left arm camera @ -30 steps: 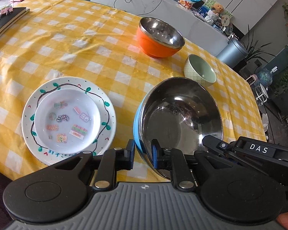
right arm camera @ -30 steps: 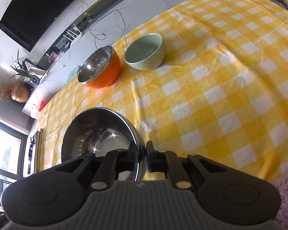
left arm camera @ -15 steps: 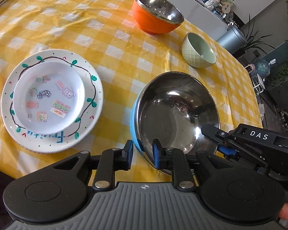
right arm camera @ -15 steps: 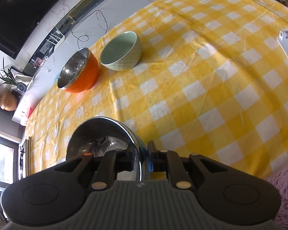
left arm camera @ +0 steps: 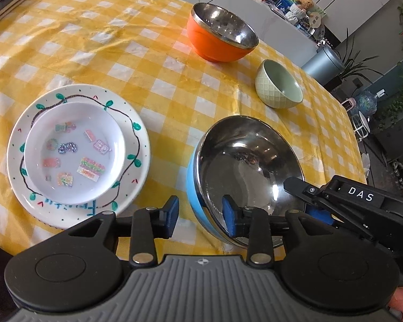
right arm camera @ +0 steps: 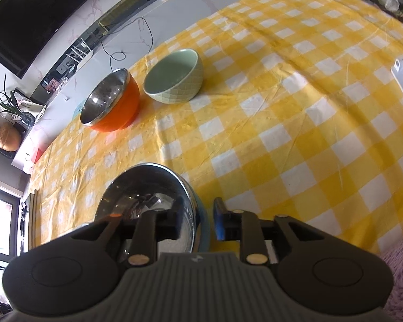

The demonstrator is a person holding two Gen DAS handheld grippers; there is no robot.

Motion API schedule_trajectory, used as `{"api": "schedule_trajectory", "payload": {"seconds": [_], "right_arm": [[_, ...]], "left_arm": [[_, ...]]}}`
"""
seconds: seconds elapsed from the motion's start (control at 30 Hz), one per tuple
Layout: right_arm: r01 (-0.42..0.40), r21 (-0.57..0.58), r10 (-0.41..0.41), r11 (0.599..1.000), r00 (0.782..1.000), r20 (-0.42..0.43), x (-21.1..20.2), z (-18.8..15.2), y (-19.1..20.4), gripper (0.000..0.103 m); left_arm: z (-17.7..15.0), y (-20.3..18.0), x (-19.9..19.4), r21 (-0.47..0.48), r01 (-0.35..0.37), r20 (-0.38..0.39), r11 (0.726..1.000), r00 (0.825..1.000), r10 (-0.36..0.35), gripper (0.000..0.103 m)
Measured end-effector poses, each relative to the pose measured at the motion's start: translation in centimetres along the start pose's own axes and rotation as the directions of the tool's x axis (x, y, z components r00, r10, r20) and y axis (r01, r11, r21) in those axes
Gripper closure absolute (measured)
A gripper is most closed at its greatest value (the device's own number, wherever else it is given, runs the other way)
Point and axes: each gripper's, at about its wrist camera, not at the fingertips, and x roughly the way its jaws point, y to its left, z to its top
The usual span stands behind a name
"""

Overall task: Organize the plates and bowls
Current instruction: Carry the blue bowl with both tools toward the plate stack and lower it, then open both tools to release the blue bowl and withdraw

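On the counter (left arm camera: 174,61), under a yellow-and-white checked cloth, we note the blue bowl (left arm camera: 245,177) with its steel inside standing upright near the front edge. Our left gripper (left arm camera: 200,218) straddles the bowl's near-left rim: one pad outside the blue wall, one inside over the steel. Both pads stand clear of the wall; the jaws have just been opening, with the rim between them and no grip on it.

Our right gripper (right arm camera: 196,218) straddles the same bowl (right arm camera: 150,201) at its right rim. Its jaws have likewise just been opening; a gap shows on each side of the rim, so no clamp there either. From the left wrist view the right gripper (left arm camera: 306,204) shows at the bowl's far-right rim.

Left of the blue bowl, apart from it, lies a plate (left arm camera: 137,166) with a vine border, and a small white dish (left arm camera: 75,153) with coloured stickers sits in it.

Further back stand an orange bowl (left arm camera: 220,37) with steel lining and a pale green bowl (left arm camera: 279,88), near each other but not touching. Both upright, both empty.
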Motion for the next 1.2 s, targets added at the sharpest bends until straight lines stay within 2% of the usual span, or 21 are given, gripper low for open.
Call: {"api": "schedule_trajectory", "payload": {"seconds": [0.3,0.4,0.73,0.9,1.07,1.2], "right_arm": [[0.036,-0.072,-0.027,0.997,0.993,0.116,-1.5,0.1,0.9,0.064],[0.034,-0.094,-0.019,0.995,0.987,0.159,-2.1,0.2,1.3,0.062],[0.000,-0.189,0.044,0.982,0.973,0.228,-1.9,2.1,4.0,0.061],[-0.051,-0.184,0.092,0.982,0.971,0.221,-1.2,3.8,4.7,0.061],[-0.059,-0.195,0.097,0.979,0.977,0.192,0.5,5.3,5.9,0.061],[-0.041,-0.245,0.084,0.969,0.982,0.170,2.1,6.2,7.3,0.061]], "left_arm": [[0.8,-0.5,-2.0,0.087,-0.047,0.119,0.995,0.992,0.037,0.055],[1.3,-0.7,-2.6,0.116,-0.066,0.157,0.991,0.986,0.047,0.055],[4.1,-1.8,-2.9,0.190,-0.076,0.210,0.979,0.977,0.035,0.055],[6.2,-2.0,-2.6,0.193,-0.065,0.235,0.979,0.972,0.018,0.055],[8.4,-2.5,-1.8,0.219,-0.084,0.265,0.972,0.964,0.023,0.055],[10.2,-2.6,-0.7,0.227,-0.106,0.273,0.968,0.961,0.041,0.055]]}}
